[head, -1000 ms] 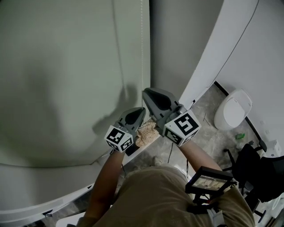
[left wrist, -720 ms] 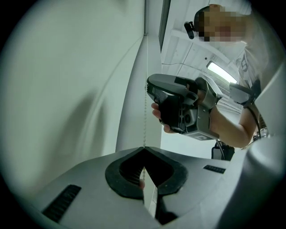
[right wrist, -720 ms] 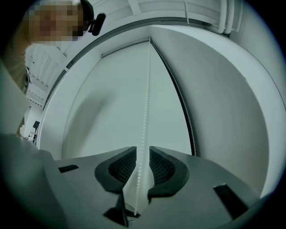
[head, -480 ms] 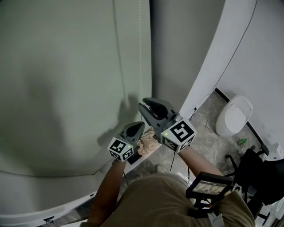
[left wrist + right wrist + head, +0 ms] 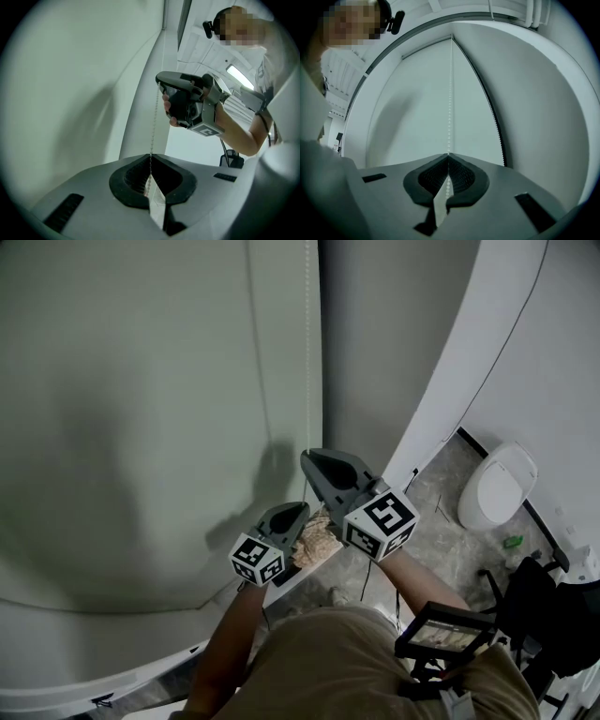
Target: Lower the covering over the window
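The roller blind (image 5: 141, 409) hangs flat to the left of both claws and beyond their tips, rising well above them.

The left gripper (image 5: 150, 157) is clenched on the bead chain (image 5: 153, 122). The chain passes between its closed pads and runs straight up from its tips. This claw sits lower than the other, just beside and below it.

The right gripper (image 5: 448, 154) grasps the same bead chain higher up. Its jaws have just been closing, and they now stand together with the chain pinched between the pads. Above this claw the chain runs taut along the blind's right edge.

A white toilet (image 5: 495, 486) stands on the floor well to the right of the right gripper and below it.
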The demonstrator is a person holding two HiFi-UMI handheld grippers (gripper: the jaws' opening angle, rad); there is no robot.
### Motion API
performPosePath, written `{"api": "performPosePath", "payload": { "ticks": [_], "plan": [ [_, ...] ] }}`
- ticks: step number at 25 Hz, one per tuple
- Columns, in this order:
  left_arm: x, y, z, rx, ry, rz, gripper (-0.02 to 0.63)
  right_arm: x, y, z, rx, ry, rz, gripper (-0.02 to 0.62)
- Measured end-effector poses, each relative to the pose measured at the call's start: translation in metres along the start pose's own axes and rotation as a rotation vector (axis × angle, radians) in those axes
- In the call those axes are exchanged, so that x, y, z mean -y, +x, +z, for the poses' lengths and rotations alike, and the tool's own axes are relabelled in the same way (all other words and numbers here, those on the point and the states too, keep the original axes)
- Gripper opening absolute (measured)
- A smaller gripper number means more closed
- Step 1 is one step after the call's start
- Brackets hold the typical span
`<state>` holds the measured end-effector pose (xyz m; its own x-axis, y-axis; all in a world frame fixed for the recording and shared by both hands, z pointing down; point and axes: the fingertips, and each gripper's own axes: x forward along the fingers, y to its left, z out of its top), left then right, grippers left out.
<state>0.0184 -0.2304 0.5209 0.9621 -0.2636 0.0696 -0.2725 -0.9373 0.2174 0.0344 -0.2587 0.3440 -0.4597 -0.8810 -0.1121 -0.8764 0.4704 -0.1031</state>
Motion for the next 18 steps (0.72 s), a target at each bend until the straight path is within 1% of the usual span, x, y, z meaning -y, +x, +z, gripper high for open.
{"api": "performPosePath", "payload": {
  "ticks": [1, 3, 5, 6, 9, 12, 15, 18],
  "plan": [
    [0.001, -0.004, 0.004, 0.010, 0.002, 0.000, 0.017, 0.004, -0.002, 0.000, 0.001, 0.019, -0.002, 0.006],
    [0.000, -0.013, 0.022, 0.077, -0.023, -0.003, 0.025, 0.014, -0.007, -0.001, 0.009, 0.053, -0.013, 0.006],
    [-0.006, -0.021, 0.047, 0.148, -0.060, -0.002, 0.081, 0.025, -0.011, 0.000, 0.014, 0.066, -0.027, 0.006],
    [-0.010, -0.024, 0.059, 0.171, -0.069, 0.001, 0.100, 0.029, -0.013, 0.000, 0.013, 0.067, -0.033, 0.006],
    [-0.015, -0.029, 0.101, 0.227, -0.065, -0.001, 0.143, 0.032, -0.015, -0.002, 0.012, 0.045, -0.044, 0.006],
    [-0.014, -0.030, 0.143, 0.295, -0.047, -0.012, 0.153, 0.029, -0.017, -0.004, 0.026, 0.047, -0.045, 0.006],
    [-0.009, -0.021, 0.174, 0.321, -0.018, -0.036, 0.153, 0.026, -0.017, -0.018, 0.000, 0.060, -0.042, 0.006],
    [-0.003, -0.005, 0.189, 0.304, 0.021, -0.063, 0.153, 0.026, -0.017, -0.043, -0.050, 0.082, -0.038, 0.006]
  ]
}}
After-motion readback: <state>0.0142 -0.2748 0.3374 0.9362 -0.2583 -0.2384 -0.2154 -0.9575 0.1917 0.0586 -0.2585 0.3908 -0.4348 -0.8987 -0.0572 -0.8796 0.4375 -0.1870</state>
